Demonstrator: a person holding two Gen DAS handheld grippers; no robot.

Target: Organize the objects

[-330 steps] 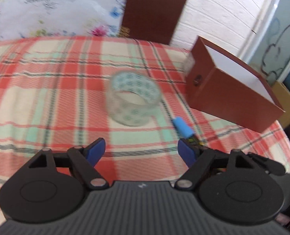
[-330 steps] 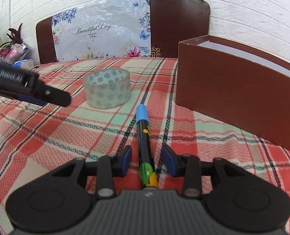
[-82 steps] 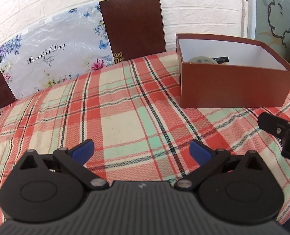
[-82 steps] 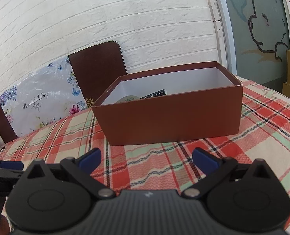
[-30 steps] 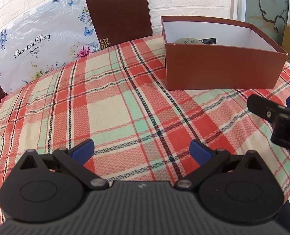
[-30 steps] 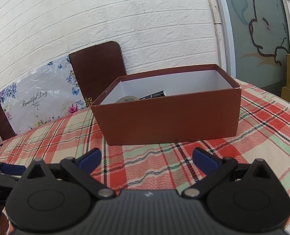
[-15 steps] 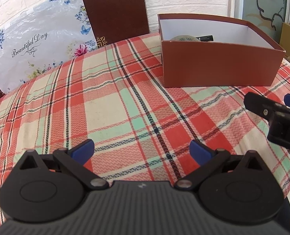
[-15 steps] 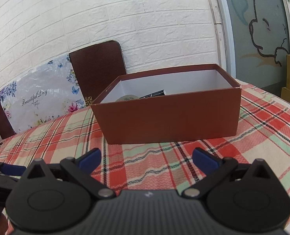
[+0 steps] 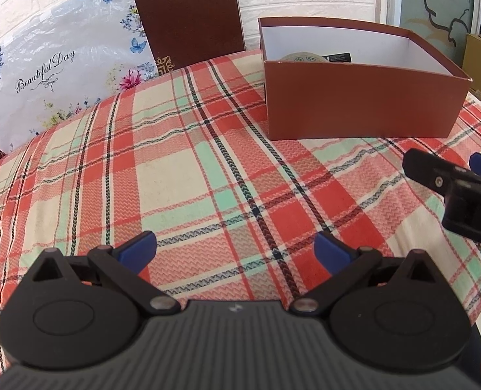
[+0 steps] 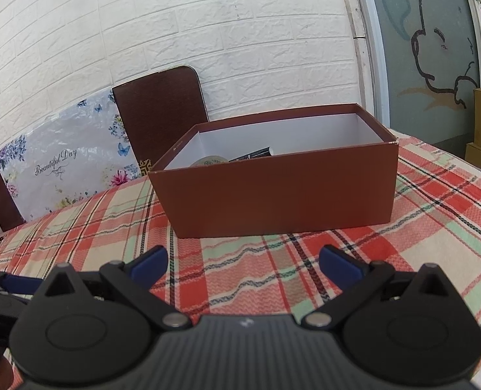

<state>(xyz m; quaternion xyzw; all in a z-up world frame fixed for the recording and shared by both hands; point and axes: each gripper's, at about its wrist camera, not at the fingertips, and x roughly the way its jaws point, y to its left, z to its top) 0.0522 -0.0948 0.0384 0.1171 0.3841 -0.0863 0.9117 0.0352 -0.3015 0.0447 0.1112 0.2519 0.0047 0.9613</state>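
Inside the brown box (image 9: 364, 107), near its back left corner, lies the roll of tape (image 9: 300, 57), with only its patterned top edge showing above the front wall; just beside it a dark marker (image 9: 338, 57) leans against the white inner wall. From the right wrist view the same roll of tape (image 10: 209, 162) and marker (image 10: 252, 153) peek over the rim of the box (image 10: 282, 195). That box stands on the plaid cloth of the worktop (image 9: 182, 169), toward its far right side. Short of it, the left tool (image 9: 235, 250) hangs above the cloth with its blue pads spread wide and nothing between them. Likewise the right tool (image 10: 243, 261) is spread wide and holds nothing, facing the front wall of the box. Behind the worktop stand a dark brown chair back (image 9: 188, 13) and a floral sheet (image 9: 58, 74) against a white brick wall (image 10: 175, 32).
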